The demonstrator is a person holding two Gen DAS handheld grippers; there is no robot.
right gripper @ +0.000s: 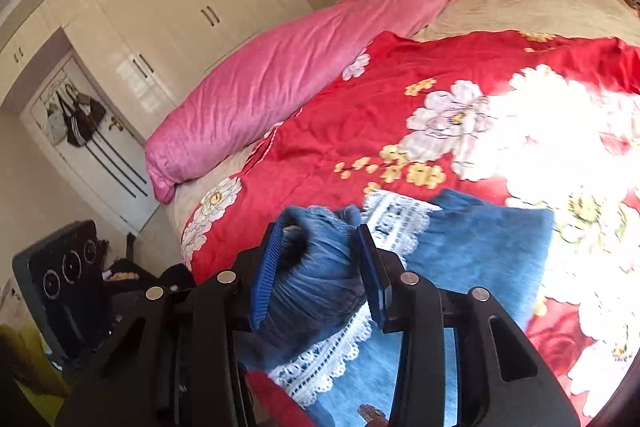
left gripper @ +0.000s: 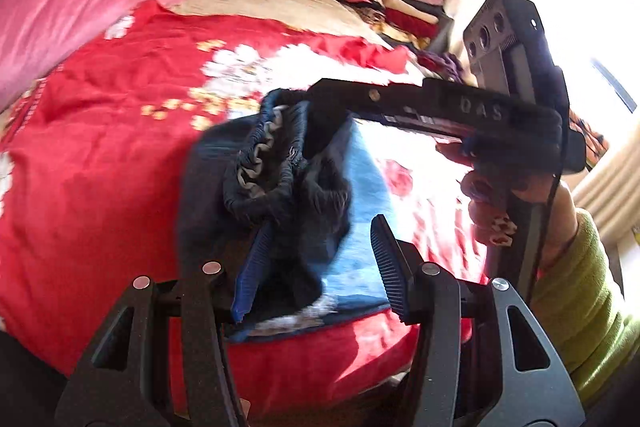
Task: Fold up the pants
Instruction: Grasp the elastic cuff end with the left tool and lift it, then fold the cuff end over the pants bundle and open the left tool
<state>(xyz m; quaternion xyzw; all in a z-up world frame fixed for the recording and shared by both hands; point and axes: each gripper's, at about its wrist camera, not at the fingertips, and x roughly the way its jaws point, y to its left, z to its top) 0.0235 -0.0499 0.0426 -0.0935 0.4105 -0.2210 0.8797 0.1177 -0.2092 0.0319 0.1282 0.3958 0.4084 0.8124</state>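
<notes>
Showing white lace trim (right gripper: 320,367) on pants (right gripper: 480,251): right view only.

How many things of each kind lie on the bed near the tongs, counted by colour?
Blue denim pants with white lace trim: 1
Red floral quilt: 1
Long pink rolled blanket: 1
Total: 3

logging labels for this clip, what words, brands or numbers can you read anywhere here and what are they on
"DAS" – raised letters on the black body of the right gripper, seen from the left wrist view.
No other text is readable: the pants, their white lace trim, the red floral blanket and the wardrobe doors show no lettering.
</notes>
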